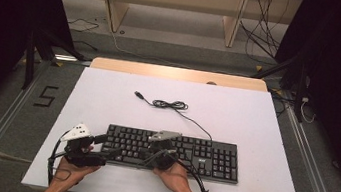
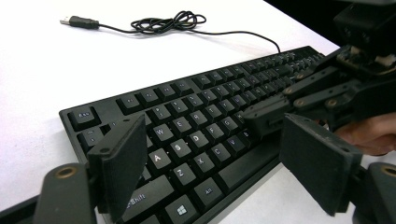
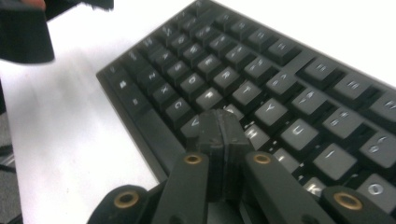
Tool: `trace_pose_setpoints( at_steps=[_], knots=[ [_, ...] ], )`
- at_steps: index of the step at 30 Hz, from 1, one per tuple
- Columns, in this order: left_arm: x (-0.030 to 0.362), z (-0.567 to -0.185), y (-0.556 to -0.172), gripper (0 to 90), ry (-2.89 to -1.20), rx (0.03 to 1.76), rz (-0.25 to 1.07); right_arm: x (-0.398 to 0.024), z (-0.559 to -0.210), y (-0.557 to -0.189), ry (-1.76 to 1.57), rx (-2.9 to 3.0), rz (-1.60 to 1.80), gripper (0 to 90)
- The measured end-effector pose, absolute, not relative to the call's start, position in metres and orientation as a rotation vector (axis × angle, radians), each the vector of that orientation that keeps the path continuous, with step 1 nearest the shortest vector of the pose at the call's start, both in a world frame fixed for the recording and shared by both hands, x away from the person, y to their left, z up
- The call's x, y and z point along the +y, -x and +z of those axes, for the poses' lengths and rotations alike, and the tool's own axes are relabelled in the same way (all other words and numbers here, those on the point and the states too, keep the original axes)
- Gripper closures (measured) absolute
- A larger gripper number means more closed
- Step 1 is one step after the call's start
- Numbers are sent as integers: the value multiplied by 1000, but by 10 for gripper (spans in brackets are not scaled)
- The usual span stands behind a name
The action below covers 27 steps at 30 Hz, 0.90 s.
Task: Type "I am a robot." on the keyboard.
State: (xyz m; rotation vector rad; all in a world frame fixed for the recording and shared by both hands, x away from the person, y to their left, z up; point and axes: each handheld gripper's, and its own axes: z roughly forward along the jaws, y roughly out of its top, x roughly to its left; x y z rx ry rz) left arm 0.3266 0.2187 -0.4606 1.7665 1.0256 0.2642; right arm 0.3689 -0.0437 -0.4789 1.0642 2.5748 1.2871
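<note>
Keyboard (image 1: 170, 151) sits flat on the white bench (image 1: 107, 102), near the 6 o'clock edge in the high view, long side running 9 to 3. Its cable (image 1: 172, 105) is coiled at 12 o'clock of it, USB plug (image 1: 138, 94) lying loose on the bench, well apart from both hands.

Right claw (image 3: 223, 133): jaws pressed flat together, nothing between them, tip down over the letter block, around G/H in the right gripper view. Can't tell if it actually touches a key or hovers just above. Reads to me as key poking with a closed tip.

Left claw (image 2: 210, 149): jaws wide, nothing held, hanging over the keyboard's 9 o'clock end, with the A/S/Z keys showing between the pads in the left gripper view. Not touching the keys as far as I can see.

Risks from here:
- The closed tip looks wider than one keycap, so a press could catch two keys at once.
- The tip comes in slanted, so a push could skid it off the cap or slide the board toward 12 o'clock. Nothing pins the board.
- The two claws are close together at mid-board, so a sideways move by either could knock their linkages.
- Dropping the wide left jaws could mash the Shift/Ctrl corner.
</note>
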Motion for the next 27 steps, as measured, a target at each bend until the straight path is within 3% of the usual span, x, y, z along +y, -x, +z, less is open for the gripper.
trace_pose_setpoints(
  at_steps=[8,20,27],
  knots=[
    [218,-461,-327,230,-1768,1026,265,-51,-473,-372,-1081,2540,1322,838],
    [218,-461,-326,230,-1768,1023,267,-70,-462,-379,-1121,2498,1370,571],
    [219,-461,-326,229,-1767,1022,268,-79,-459,-384,-1150,2472,1363,521]
  ],
)
